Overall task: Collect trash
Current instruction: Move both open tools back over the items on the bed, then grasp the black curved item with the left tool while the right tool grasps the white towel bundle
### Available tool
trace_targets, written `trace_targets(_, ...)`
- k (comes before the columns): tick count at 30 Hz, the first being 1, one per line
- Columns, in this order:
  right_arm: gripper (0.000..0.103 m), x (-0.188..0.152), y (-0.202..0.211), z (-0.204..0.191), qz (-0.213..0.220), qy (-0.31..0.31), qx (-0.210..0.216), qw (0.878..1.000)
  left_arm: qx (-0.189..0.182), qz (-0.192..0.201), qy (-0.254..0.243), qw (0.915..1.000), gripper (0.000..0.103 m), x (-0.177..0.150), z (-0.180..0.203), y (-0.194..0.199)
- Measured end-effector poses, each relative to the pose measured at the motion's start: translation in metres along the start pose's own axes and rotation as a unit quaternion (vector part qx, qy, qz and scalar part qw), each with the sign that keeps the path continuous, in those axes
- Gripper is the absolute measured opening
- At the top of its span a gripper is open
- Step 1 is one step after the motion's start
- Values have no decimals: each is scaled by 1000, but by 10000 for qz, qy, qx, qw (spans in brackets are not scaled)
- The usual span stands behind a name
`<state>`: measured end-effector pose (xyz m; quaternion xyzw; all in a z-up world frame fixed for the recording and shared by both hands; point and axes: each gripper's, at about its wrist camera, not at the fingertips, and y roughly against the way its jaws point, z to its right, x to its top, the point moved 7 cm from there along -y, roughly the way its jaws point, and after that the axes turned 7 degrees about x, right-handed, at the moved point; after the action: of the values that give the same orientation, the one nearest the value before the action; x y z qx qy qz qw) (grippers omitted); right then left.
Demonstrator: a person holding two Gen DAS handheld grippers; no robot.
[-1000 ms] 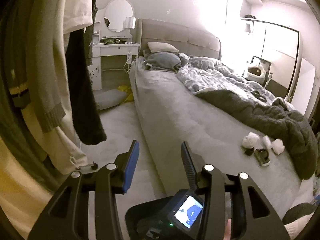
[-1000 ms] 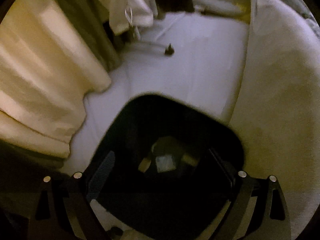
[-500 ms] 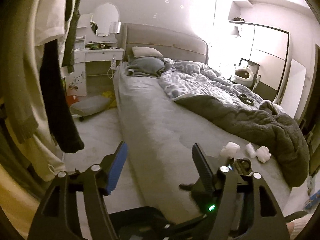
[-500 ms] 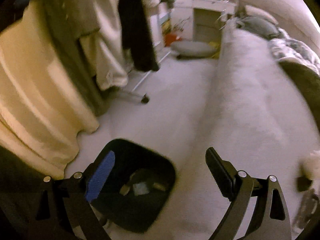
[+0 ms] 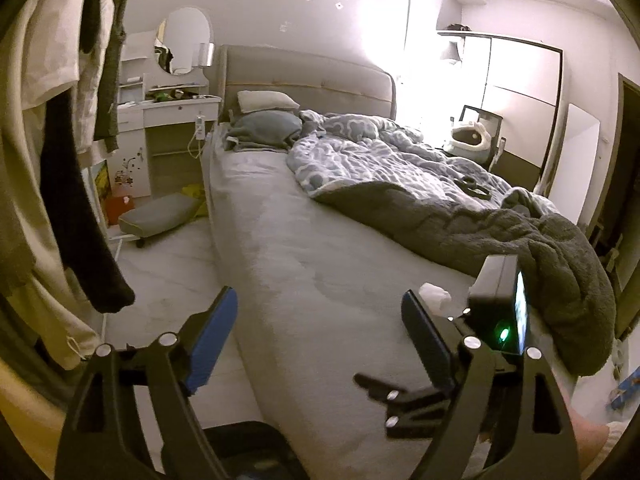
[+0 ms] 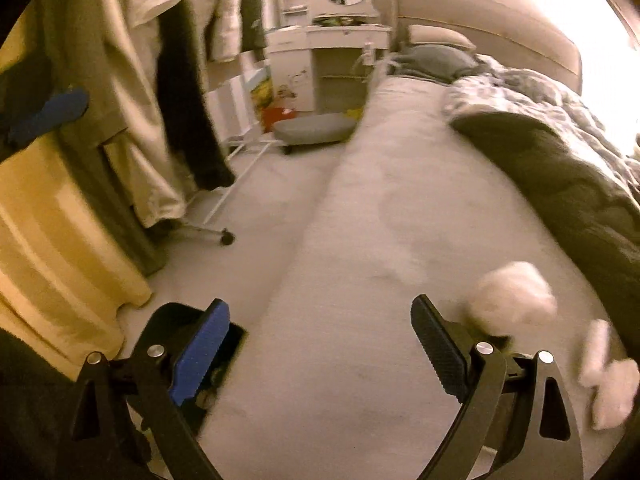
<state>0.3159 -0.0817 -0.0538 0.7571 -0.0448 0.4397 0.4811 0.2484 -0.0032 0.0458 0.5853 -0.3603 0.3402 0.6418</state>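
1. Left gripper (image 5: pixel 320 334): jaws spread wide, nothing between them; held over the near edge of the bed (image 5: pixel 304 248).
2. Right gripper (image 6: pixel 320 344): jaws spread wide, nothing between them; held above the grey sheet, the trash just to its right.
3. Trash, crumpled white tissue (image 6: pixel 512 294): lies on the sheet beside the right gripper's right finger, at the foot of the dark blanket (image 6: pixel 568 184). Two smaller white wads (image 6: pixel 608 380) lie near it toward the right edge; blurred.
4. Trash bin (image 6: pixel 168 324): black, on the floor against the bed's side, partly behind the right gripper's blue finger pad (image 6: pixel 200 352); scraps inside, too dark to identify.
5. Hanging clothes (image 6: pixel 132 80): on a wheeled rack, left of the bed.
6. Vanity desk (image 5: pixel 172 108) with oval mirror: beside the headboard.
7. Pillows (image 5: pixel 266 100): stacked at the head of the bed.
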Motion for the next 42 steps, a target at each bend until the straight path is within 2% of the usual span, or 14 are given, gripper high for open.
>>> trace_targets(11, 93, -20, 42, 76, 212, -395, -559, 9974, -284, -168, -192, 9993, 86, -6, 56, -24)
trace_targets(18, 93, -39, 73, 130, 304, -542, -1114, 9918, -437, -365, -256, 9980, 87, -13, 92, -44)
trace_targets(28, 93, -64, 106, 187, 391, -891, -1449, 9847, -515, -642, -436, 9957, 84, -33, 152, -73)
trace_targets(32, 93, -74, 111, 201, 342, -961, -1484, 9836, -578, -769, -606, 9935, 76, -45, 177, -85)
trace_targets(34, 93, -80, 112, 206, 291, -978, -1502, 9834, -640, -860, -691, 9918, 69, -52, 188, -92)
trace_targets(36, 93, -84, 112, 211, 258, -1017, -1499, 9831, -732, -1011, -746, 9894, 56, -60, 200, -101)
trace_targets(42, 93, -93, 115, 225, 201, -1131, -1493, 9821, -902, -1390, -677, 9838, 39, -79, 217, -122)
